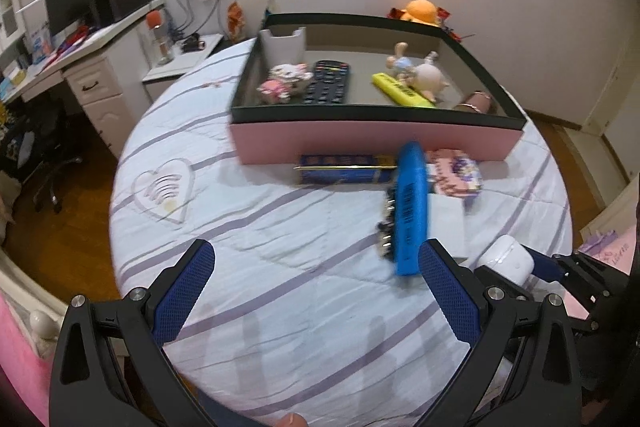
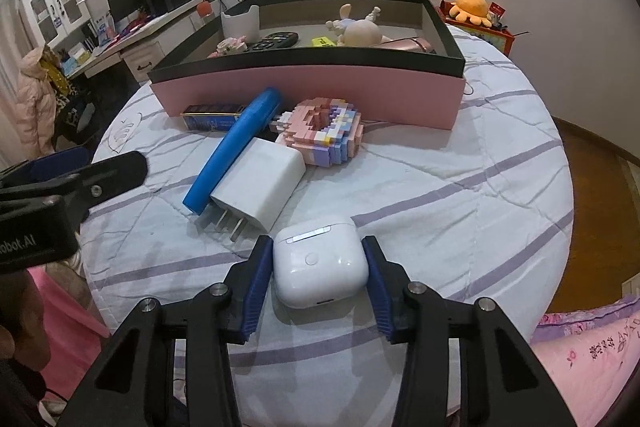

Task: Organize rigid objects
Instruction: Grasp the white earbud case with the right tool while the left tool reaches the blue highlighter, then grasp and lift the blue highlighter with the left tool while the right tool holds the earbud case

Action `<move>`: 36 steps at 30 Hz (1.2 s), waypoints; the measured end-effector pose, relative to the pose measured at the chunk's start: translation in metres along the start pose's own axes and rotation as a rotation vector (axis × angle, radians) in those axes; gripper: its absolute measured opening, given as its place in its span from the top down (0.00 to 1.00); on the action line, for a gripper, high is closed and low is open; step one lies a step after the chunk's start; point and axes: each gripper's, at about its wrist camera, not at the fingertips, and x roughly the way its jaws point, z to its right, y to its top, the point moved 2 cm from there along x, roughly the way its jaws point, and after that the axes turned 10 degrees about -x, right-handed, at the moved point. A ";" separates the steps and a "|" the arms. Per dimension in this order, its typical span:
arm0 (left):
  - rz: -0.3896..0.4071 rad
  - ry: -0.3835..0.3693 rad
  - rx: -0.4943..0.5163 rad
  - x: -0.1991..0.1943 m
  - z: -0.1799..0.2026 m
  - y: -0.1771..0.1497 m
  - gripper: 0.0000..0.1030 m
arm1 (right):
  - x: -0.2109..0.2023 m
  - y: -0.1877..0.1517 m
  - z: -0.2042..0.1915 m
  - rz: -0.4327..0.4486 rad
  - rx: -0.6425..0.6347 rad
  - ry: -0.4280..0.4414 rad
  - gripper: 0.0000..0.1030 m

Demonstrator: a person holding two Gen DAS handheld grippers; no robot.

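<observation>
My right gripper (image 2: 318,255) is shut on a white earbud case (image 2: 320,261), just above the bed cover; the case also shows in the left wrist view (image 1: 506,263). My left gripper (image 1: 316,267) is open and empty over the striped cover, left of a blue comb (image 1: 410,203). The comb (image 2: 236,147) leans on a white charger plug (image 2: 260,183). A pink block figure (image 2: 324,131) and a dark blue box (image 2: 208,119) lie before the pink storage box (image 2: 312,89). The storage box (image 1: 376,141) holds a remote (image 1: 328,83), small figurines and a yellow item (image 1: 400,91).
The bed cover (image 1: 260,227) is white with purple stripes. A desk with a monitor (image 1: 68,3) stands at the far left, with an office chair (image 1: 52,179) below it. An orange plush (image 2: 472,7) sits behind the box at the right. Wooden floor lies around the bed.
</observation>
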 end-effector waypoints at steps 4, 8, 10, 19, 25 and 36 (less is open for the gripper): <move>0.006 0.011 0.037 0.011 0.016 0.005 0.00 | -0.001 0.000 0.004 0.001 0.011 -0.002 0.56; -0.011 0.032 0.072 0.028 0.025 0.008 0.00 | 0.000 0.001 0.008 -0.001 0.018 -0.003 0.55; -0.035 0.029 0.077 0.038 0.026 0.007 0.00 | 0.001 0.001 0.010 -0.001 0.020 -0.001 0.55; -0.065 -0.042 0.034 0.056 0.016 0.018 0.01 | 0.004 0.006 0.012 -0.001 0.020 0.004 0.55; -0.100 -0.027 0.006 0.068 0.002 0.016 0.33 | 0.005 0.010 0.016 -0.004 0.027 -0.002 0.55; -0.113 -0.106 0.038 0.066 0.006 0.028 0.10 | 0.007 0.010 0.016 -0.009 0.028 -0.008 0.55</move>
